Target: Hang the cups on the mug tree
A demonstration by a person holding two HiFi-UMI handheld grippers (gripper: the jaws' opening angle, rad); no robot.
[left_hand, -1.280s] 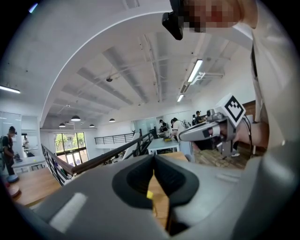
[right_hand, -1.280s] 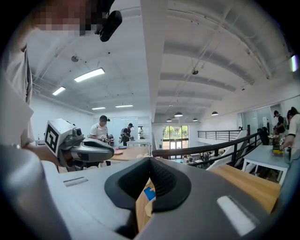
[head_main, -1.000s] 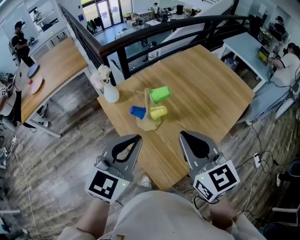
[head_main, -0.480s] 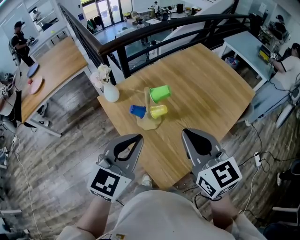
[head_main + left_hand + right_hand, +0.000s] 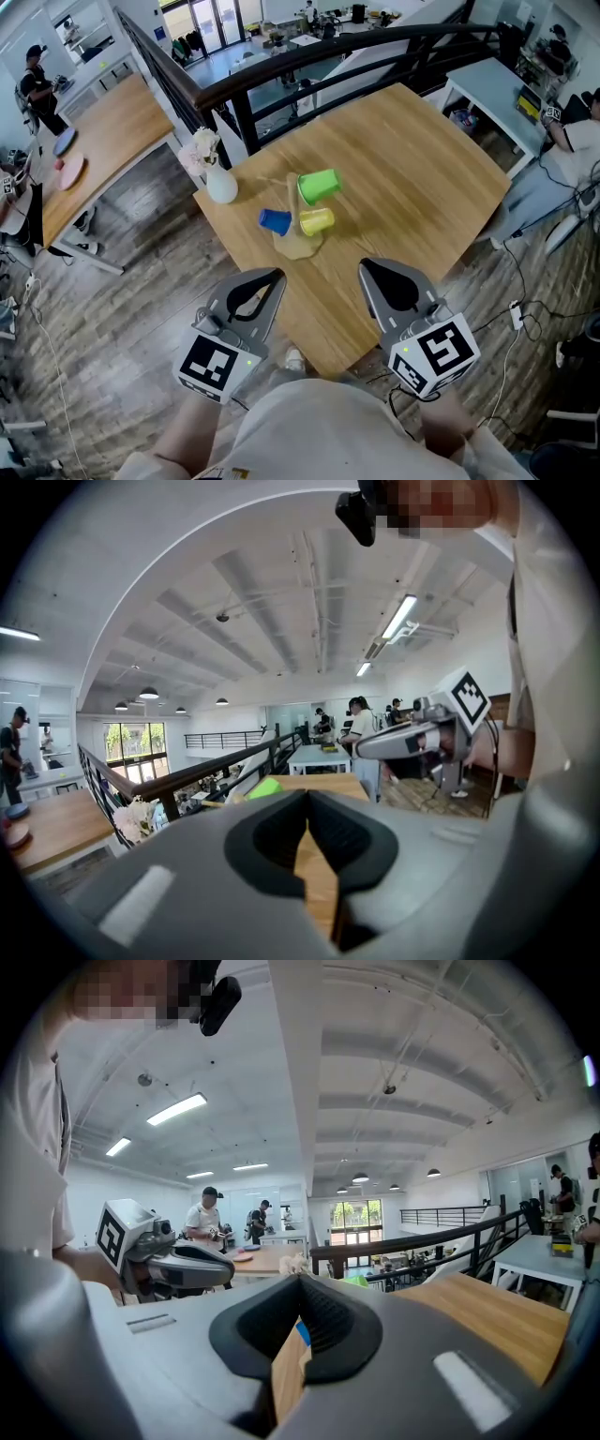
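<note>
A wooden mug tree [image 5: 297, 239] stands on the wooden table [image 5: 422, 178] with three cups hanging on it: a green cup [image 5: 318, 186], a yellow cup [image 5: 316, 222] and a blue cup [image 5: 275, 222]. My left gripper [image 5: 275, 277] is shut and empty at the table's near edge, left of the tree. My right gripper [image 5: 366, 267] is shut and empty too, near the edge on the right. In the left gripper view the green cup [image 5: 265, 787] peeks over the shut jaws. In the right gripper view a bit of the blue cup [image 5: 301, 1333] shows between the jaws' recesses.
A white vase with pale flowers [image 5: 217, 178] stands at the table's left corner. A black railing [image 5: 281, 75] runs behind the table. Another wooden table [image 5: 94, 150] is at the left, a light table [image 5: 492, 94] at the right. People stand and sit around the room.
</note>
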